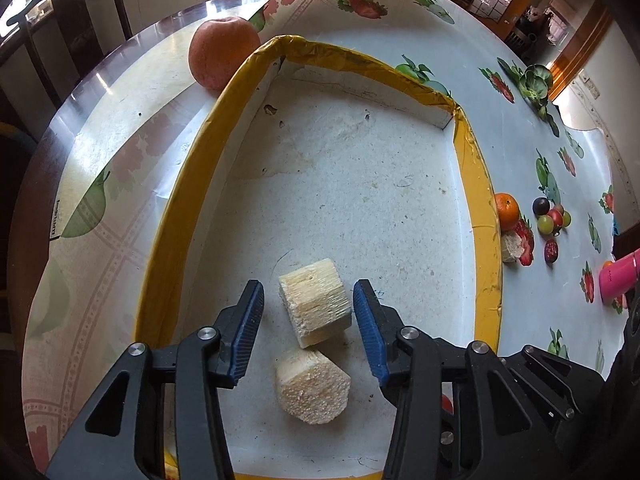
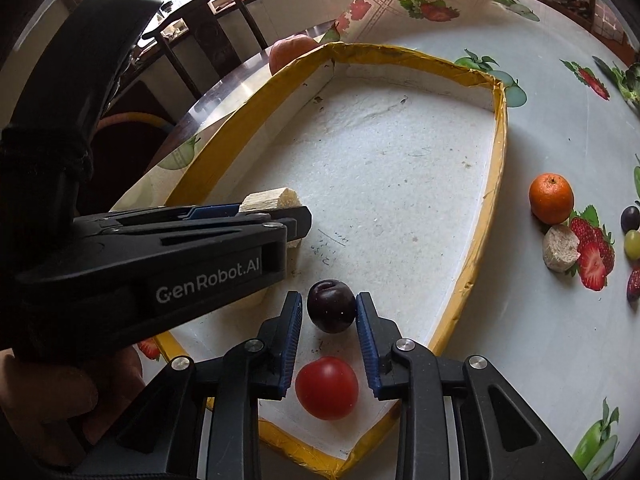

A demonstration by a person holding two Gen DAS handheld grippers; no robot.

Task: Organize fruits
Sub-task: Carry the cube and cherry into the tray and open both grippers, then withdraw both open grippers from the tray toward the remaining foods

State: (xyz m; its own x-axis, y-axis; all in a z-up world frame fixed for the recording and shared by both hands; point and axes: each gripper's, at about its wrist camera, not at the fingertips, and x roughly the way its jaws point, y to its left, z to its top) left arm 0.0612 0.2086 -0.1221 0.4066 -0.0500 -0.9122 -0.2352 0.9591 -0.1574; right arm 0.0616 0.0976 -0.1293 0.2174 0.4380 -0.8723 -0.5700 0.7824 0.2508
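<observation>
Right gripper (image 2: 328, 312) has jaws apart w/ the dark plum (image 2: 331, 306) between them, barely touching, near end of the yellow-rimmed tray (image 2: 494, 184). Red tomato (image 2: 327, 387) sits just nearer. Left gripper (image 1: 308, 306), also apart, straddles a pale cut chunk (image 1: 315, 302). I worry abt the plum rolling into the tomato, or the two tools colliding, they're v. close.

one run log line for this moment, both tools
left tool: open around sugarcane piece | right tool: open around dark plum | both in yellow-rimmed tray | red tomato in tray
</observation>
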